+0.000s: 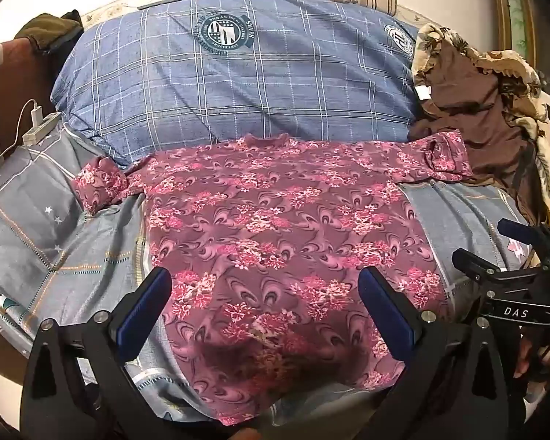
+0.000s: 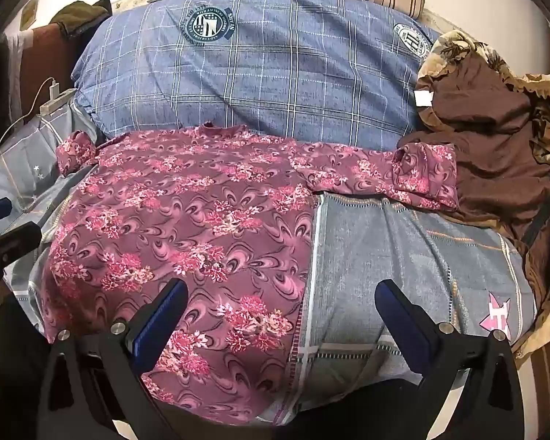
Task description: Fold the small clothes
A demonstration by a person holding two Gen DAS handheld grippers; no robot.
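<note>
Floral shirt: spread flat on bed, far sleeve seemingly folded. Left gripper, right gripper: fingers wide, empty.

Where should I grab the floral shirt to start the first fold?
Take the floral shirt by its sleeves, probably. It lies flat, collar toward the blue plaid pillow, with both sleeves bunched outward. The open left gripper could come in from the left for the left sleeve cuff; the open right gripper from the right for the right sleeve cuff. Those raised folds give the pads something to pinch.
</note>
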